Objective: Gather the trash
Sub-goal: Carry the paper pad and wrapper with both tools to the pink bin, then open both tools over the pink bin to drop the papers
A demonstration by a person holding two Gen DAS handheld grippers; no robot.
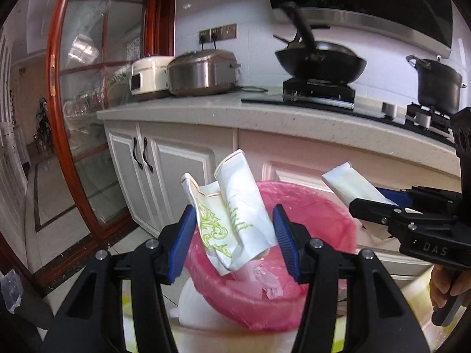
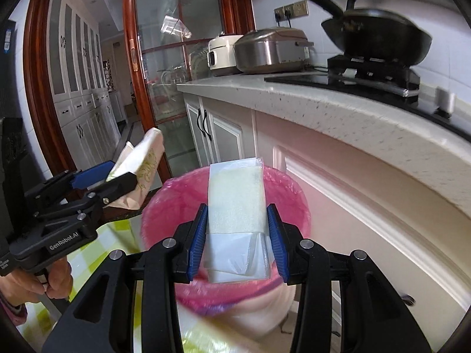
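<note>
My left gripper (image 1: 234, 236) is shut on crushed white paper cups (image 1: 232, 214) with green print, held over a white trash bin (image 1: 265, 303) lined with a pink bag. My right gripper (image 2: 237, 235) is shut on a white tissue packet (image 2: 235, 206) in clear wrap, above the same bin (image 2: 229, 291). The right gripper with its packet (image 1: 350, 186) shows at the right of the left wrist view. The left gripper with the cups (image 2: 138, 173) shows at the left of the right wrist view.
A white kitchen counter (image 1: 265, 111) runs behind the bin, with two rice cookers (image 1: 203, 72), a black wok (image 1: 321, 61) on the stove and a pot (image 1: 438, 82). Cabinet doors (image 1: 164, 161) stand below. A glass door with red frame (image 1: 73, 103) is at left.
</note>
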